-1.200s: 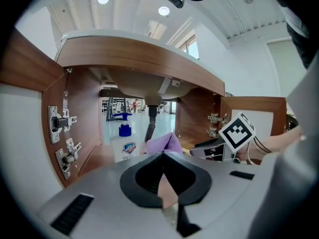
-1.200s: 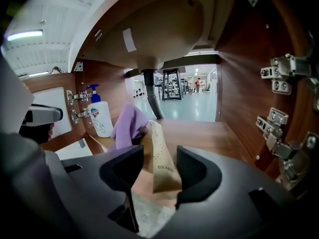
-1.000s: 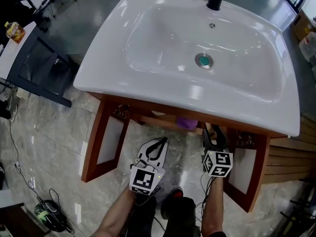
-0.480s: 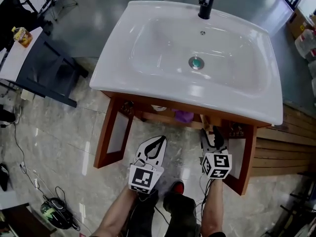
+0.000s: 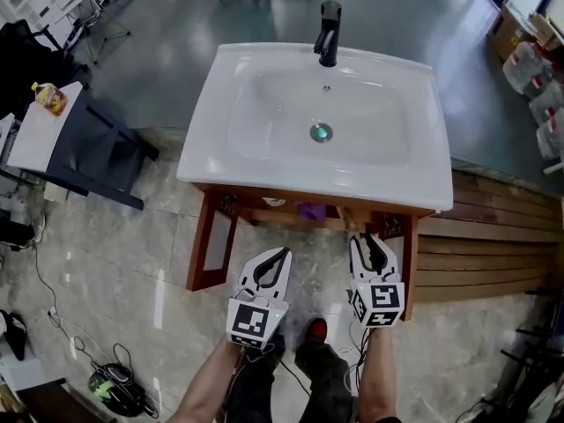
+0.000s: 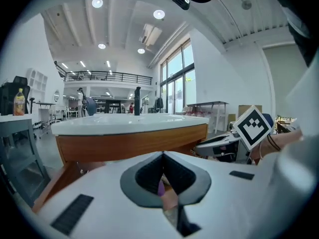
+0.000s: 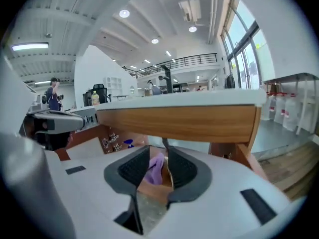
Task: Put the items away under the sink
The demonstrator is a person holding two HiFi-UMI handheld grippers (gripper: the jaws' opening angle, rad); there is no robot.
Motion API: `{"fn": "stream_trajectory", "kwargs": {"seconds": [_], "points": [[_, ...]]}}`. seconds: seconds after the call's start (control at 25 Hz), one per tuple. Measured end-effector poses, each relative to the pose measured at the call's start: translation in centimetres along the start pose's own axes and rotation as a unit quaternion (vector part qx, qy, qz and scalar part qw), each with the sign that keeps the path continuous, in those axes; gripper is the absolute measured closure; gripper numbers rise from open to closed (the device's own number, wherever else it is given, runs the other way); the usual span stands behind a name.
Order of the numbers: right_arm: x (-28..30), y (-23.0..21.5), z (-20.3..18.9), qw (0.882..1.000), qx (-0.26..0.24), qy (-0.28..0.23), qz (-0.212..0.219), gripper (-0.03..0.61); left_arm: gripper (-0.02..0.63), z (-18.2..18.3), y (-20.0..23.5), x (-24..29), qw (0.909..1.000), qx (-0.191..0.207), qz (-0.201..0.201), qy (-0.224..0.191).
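A white sink [image 5: 264, 161] rests on a wooden cabinet [image 5: 204, 241] whose front stands open. On the shelf under it lie a purple item [image 5: 310, 210] and a small white item [image 5: 273, 203]. My left gripper [image 5: 284, 252] is shut and empty, held low in front of the cabinet opening. My right gripper [image 5: 367, 238] hovers beside it near the right cabinet door, jaws a little apart with nothing between them. In the right gripper view the purple item [image 7: 155, 168] shows through the gap, well beyond the jaws. The left gripper view catches only a sliver of it [image 6: 160, 187].
A black faucet [image 5: 329, 32] stands at the basin's back. To the left is a dark stand [image 5: 97, 161] with a bottle [image 5: 49, 98] on its white top. Wooden decking [image 5: 485, 254] runs on the right. Cables [image 5: 115, 386] lie on the floor, my shoes [image 5: 313, 333] below.
The view has pulled up and back from the sink. Both grippers have drawn back from the cabinet; the right one has come out from under the sink's edge.
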State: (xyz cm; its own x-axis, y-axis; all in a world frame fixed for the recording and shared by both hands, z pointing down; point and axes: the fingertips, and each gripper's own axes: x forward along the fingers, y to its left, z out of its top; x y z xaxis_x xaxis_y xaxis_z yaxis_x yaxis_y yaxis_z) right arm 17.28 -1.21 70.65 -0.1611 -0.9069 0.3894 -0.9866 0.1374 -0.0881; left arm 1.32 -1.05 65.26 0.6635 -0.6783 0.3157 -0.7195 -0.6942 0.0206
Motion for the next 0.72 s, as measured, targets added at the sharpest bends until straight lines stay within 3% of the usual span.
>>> {"fn": "stream_trajectory", "kwargs": {"seconds": [0.44, 0.72], "points": [[-6.5, 0.6, 11.3, 0.999, -0.009, -0.029, -0.016, 0.519, 0.607, 11.7, -2.1, -2.9, 0.9995, 0.017, -0.018, -0.02], [-10.5, 1.2, 17.8, 0.998, -0.018, -0.047, -0.022, 0.534, 0.607, 18.5, -2.6, -4.7, 0.9987, 0.022, -0.022, -0.04]]}}
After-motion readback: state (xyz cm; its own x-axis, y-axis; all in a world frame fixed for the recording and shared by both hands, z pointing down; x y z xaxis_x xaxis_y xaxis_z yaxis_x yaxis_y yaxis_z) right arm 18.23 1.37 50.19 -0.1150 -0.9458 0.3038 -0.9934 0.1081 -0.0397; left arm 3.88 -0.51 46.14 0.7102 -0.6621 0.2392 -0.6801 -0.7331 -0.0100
